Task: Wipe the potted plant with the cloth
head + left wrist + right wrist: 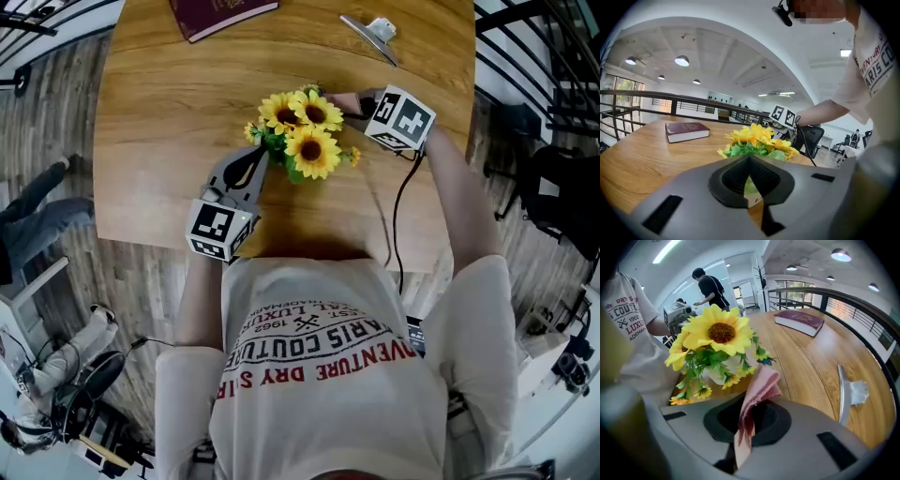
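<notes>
Head view looks down on my two grippers flanking the plant (302, 131) on the table (159, 112). My left gripper (255, 161) points away from me, its tips right at the leaves on the plant's near-left edge. My right gripper (361, 101) comes in from the opposite side, and the cloth (345, 97) shows pink at its tips, close against the blooms.

Left gripper view puts the left gripper (749, 161) in front with its jaws drawn fully together: the tips meet, and I can see nothing clamped between them. The plant (757, 140) stands just past those tips, dead ahead, and a sliver of its pot (751, 190) shows through the slot below them. Whether the tips touch the leaves I cannot tell. A book (686, 131) lies well off to the left of this gripper, farther along the table.

Right gripper view has the right gripper (751, 414) clamped on the cloth (760, 386) — a folded pink strip pinched between the pads, one end standing up ahead of the jaws, the other trailing back beneath them. The plant (717, 333) is just ahead and slightly left of the tips, its white pot (717, 373) upright on the table. The cloth's raised end sits near the lower leaves — I cannot tell if they touch. The book (799, 320) lies far ahead, to the right.
</notes>
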`<state>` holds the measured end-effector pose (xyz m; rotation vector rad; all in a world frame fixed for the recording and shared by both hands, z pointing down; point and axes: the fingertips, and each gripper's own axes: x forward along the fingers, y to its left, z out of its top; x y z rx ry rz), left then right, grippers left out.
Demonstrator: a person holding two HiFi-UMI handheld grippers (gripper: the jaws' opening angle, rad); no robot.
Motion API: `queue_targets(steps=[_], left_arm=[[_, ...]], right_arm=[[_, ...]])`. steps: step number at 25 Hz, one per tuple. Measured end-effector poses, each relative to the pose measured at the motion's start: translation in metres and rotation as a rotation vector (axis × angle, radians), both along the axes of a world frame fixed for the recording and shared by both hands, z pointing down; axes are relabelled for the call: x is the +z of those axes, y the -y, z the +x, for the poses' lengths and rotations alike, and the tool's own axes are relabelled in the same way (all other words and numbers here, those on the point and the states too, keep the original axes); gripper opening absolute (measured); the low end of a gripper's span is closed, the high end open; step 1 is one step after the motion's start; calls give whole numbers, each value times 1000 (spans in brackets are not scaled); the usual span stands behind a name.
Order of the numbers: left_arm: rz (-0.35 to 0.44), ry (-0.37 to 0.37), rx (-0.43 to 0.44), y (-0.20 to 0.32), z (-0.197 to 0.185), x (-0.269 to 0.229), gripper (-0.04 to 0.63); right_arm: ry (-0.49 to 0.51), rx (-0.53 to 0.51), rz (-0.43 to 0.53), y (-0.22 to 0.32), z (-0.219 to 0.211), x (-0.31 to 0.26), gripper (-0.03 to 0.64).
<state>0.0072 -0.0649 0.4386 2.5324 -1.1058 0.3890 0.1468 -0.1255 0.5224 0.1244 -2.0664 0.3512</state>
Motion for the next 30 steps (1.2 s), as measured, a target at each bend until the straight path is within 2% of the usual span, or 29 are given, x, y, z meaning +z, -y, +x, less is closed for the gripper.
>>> queue_targets(steps=[7,12,16,23,26,30], left_arm=[[108,27,-36,-4,1,-38,15],[175,49,-72,-12,-7,-64,15],[216,59,-59,-14,-12,-79,17],[246,44,-43,-15,-72,-91,16],[237,43,-26,-16,-100,-95,17],[222,30,-15,-10,-135,-97,16]], right_arm=[[32,220,124,-5,29,-36,37],[126,348,249,-12,21,-88,37],[197,425,311,-16,4,-126,37],[261,478,370,-37,-80,-166,37],[289,474,357,-47,-121,-171,37],[271,470,320,-54,-168,-155,36]])
